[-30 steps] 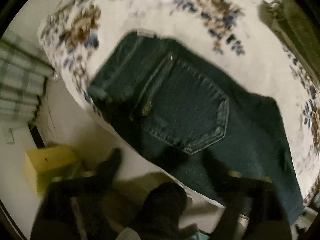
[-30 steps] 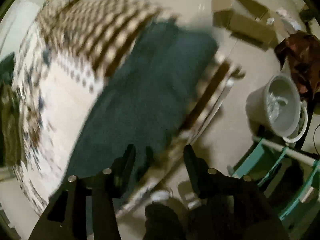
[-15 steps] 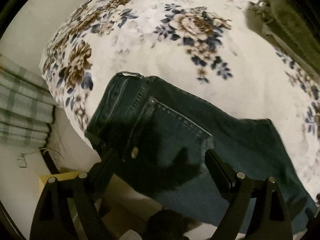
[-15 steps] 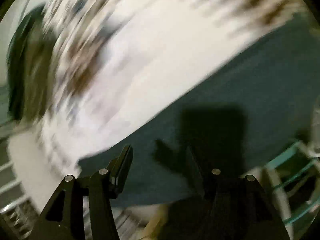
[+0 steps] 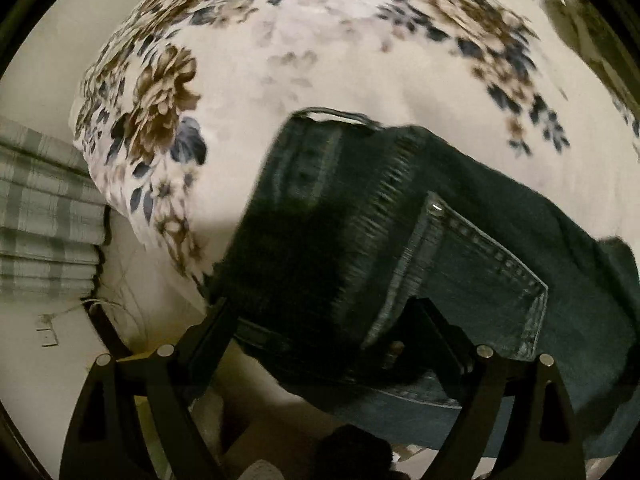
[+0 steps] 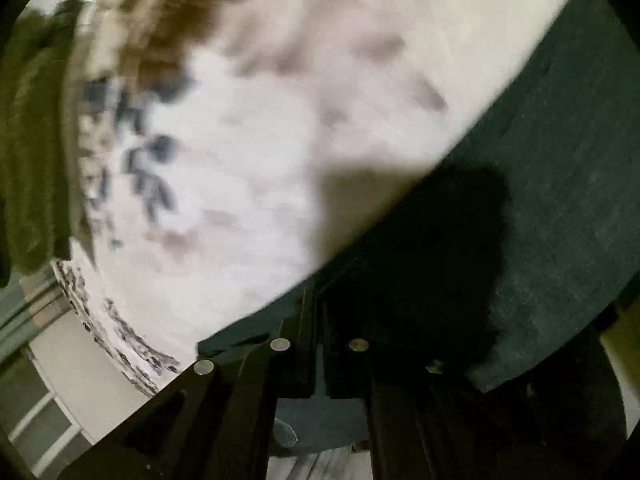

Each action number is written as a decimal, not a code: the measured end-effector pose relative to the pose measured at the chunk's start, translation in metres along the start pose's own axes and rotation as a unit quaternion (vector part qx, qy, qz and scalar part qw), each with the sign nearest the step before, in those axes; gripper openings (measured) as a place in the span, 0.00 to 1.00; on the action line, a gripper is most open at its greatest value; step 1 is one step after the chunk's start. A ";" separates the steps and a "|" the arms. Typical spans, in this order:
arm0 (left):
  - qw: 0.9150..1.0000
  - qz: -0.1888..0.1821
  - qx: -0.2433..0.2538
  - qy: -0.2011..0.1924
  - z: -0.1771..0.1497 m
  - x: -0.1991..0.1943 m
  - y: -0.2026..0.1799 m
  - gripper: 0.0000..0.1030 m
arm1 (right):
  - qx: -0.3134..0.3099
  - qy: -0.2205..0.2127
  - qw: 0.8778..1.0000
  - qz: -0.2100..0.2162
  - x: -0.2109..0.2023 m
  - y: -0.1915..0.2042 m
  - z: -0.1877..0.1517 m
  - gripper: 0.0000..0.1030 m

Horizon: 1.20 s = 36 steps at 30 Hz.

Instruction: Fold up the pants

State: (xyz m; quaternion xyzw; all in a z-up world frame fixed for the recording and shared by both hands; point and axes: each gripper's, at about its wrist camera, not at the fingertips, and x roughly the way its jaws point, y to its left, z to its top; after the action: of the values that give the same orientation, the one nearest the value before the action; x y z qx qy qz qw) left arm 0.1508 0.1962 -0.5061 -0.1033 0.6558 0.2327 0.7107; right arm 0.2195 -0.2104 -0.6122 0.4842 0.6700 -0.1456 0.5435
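Observation:
Dark blue jeans (image 5: 460, 256) lie on a white floral bedspread (image 5: 320, 60), waistband end near the bed's edge, back pocket up. My left gripper (image 5: 320, 320) is open, its fingers straddling the waistband edge that hangs over the bed side. In the right wrist view the jeans' leg (image 6: 540, 200) runs along the bedspread (image 6: 280, 140). My right gripper (image 6: 320, 300) is shut, jaws pressed together at the leg's edge with denim between them.
Green plaid fabric (image 5: 44, 216) hangs at left beside the bed. An olive green cloth (image 6: 28, 140) lies at the bed's far side. Pale floor (image 5: 32, 380) shows below the bed edge.
My left gripper has moved in close to the waistband. My right gripper, open half a second ago, has dropped to the leg's edge and shut on it.

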 end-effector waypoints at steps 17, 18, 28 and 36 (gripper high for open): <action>0.996 -0.034 -0.067 0.045 0.000 0.049 0.079 1.00 | -0.135 0.061 0.988 0.050 0.004 -0.020 -0.029 0.58; 0.996 -0.031 -0.067 0.046 0.001 0.046 0.080 1.00 | -0.138 0.057 0.987 0.054 0.002 -0.026 -0.030 0.60; 0.990 -0.062 0.119 -0.036 -0.034 -0.071 -0.068 1.00 | -0.045 -0.092 0.991 0.085 -0.120 -0.172 0.016 0.72; 0.952 -0.122 0.279 -0.038 -0.114 -0.087 -0.274 1.00 | 0.057 -0.272 0.956 0.090 -0.238 -0.358 0.123 0.54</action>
State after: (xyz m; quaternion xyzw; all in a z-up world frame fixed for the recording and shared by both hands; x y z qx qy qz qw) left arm 0.1748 -0.1104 -0.4778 0.0292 0.6499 -0.0442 0.7582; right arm -0.0110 -0.5909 -0.5688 0.5149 0.4412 -0.2606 0.6873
